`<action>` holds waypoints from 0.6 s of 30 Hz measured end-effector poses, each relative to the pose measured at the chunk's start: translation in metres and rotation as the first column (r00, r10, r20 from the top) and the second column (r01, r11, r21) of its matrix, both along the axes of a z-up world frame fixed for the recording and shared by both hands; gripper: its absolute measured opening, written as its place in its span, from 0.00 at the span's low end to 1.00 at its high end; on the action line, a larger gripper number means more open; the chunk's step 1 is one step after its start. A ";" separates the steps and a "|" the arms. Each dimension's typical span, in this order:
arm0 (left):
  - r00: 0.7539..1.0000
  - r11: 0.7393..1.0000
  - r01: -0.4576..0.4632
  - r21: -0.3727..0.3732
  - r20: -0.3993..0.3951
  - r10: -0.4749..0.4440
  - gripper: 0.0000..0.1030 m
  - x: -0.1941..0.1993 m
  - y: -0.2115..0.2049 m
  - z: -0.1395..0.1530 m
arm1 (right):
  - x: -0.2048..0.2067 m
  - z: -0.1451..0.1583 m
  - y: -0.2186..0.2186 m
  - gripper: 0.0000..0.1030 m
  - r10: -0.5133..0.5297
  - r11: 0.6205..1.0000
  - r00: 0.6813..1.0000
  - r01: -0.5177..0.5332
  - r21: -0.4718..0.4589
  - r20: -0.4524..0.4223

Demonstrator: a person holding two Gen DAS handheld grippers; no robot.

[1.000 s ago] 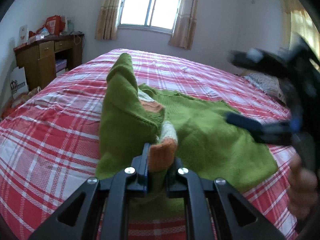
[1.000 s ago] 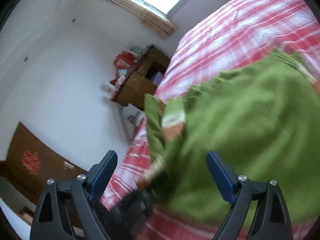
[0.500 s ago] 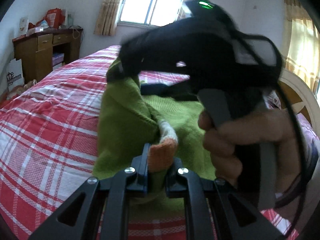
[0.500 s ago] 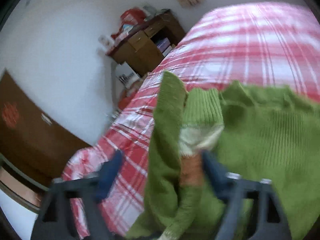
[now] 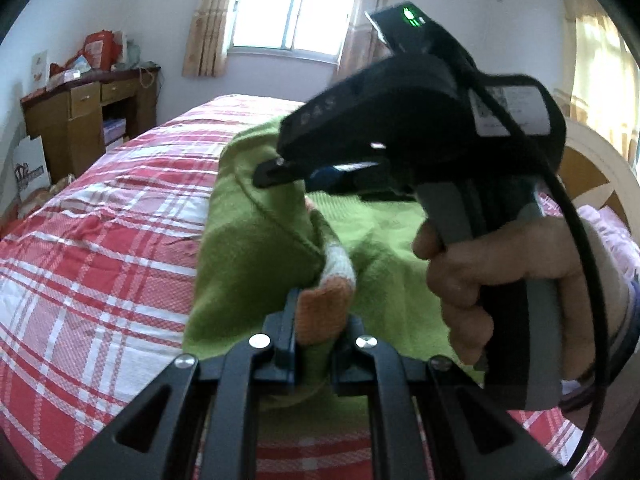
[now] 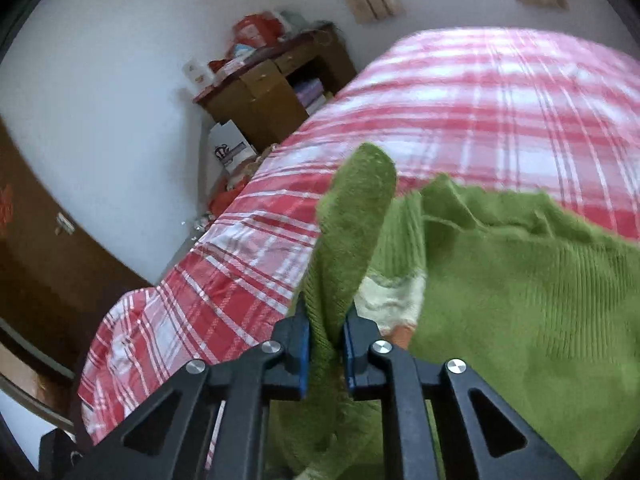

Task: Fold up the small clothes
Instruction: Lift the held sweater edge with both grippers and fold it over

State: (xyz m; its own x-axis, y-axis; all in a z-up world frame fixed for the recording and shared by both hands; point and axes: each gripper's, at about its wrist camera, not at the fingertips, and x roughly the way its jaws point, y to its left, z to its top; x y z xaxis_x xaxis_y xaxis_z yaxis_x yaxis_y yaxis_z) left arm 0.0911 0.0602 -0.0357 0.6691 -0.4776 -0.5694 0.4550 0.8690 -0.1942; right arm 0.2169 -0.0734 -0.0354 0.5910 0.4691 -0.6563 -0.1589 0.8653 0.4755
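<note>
Both tongs point(image 5: 316, 344) point(image 6: 326, 344) pinching sweater point(image 6: 520, 300), angled downward

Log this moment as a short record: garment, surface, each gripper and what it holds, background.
garment: green sweater, partly lifted off the bed
surface: bed with red plaid cover
left gripper: shut on the orange cuff
right gripper: jaws just closing, pinching a raised green fold
hand: grips the right gripper's handle
background: wooden desk, window
</note>
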 end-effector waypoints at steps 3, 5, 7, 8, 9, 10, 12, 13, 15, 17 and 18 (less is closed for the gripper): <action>1.000 1.000 -0.002 -0.007 -0.006 0.002 0.11 0.002 0.002 -0.001 | -0.010 -0.002 -0.021 0.56 -0.084 0.996 0.996 0.084 0.043 -0.007; 1.000 1.000 -0.002 -0.011 -0.011 0.002 0.11 0.003 0.002 -0.001 | -0.015 -0.002 -0.032 0.66 -0.095 0.989 0.995 0.096 0.110 -0.014; 1.000 1.000 -0.002 -0.009 -0.010 0.002 0.11 0.003 0.002 -0.002 | -0.012 -0.005 -0.035 0.66 -0.078 0.987 0.996 0.082 0.141 -0.032; 1.000 1.000 -0.002 -0.009 -0.010 0.002 0.11 0.003 0.002 -0.002 | -0.008 -0.008 -0.033 0.66 -0.071 0.987 0.996 0.077 0.143 -0.050; 1.000 1.000 -0.002 -0.012 -0.011 0.001 0.11 0.003 0.003 -0.002 | -0.005 -0.012 -0.032 0.66 -0.062 0.987 0.996 0.070 0.146 -0.061; 1.000 1.000 -0.001 -0.016 -0.013 0.001 0.11 0.003 0.004 -0.002 | -0.001 -0.016 -0.028 0.66 -0.040 0.986 0.997 0.051 0.161 -0.071; 1.000 1.000 -0.001 -0.022 -0.016 0.000 0.11 0.003 0.004 -0.002 | 0.008 -0.026 -0.019 0.66 0.000 0.981 0.995 0.019 0.192 -0.101; 1.000 1.000 -0.001 -0.023 -0.018 0.000 0.11 0.003 0.004 -0.002 | 0.012 -0.030 -0.013 0.66 0.011 0.979 0.994 0.011 0.202 -0.105; 1.000 1.000 0.002 -0.028 -0.023 -0.002 0.11 0.004 0.004 -0.003 | 0.013 -0.030 -0.006 0.66 0.015 0.983 0.997 -0.002 0.183 -0.069; 1.000 0.999 0.004 -0.032 -0.027 -0.005 0.11 0.006 0.004 -0.003 | 0.011 -0.029 0.000 0.26 0.020 0.990 0.999 -0.014 0.141 -0.042; 1.000 0.999 0.004 -0.035 -0.030 -0.005 0.11 0.006 0.005 -0.003 | 0.010 -0.027 0.002 0.26 0.014 0.991 0.999 -0.009 0.130 -0.037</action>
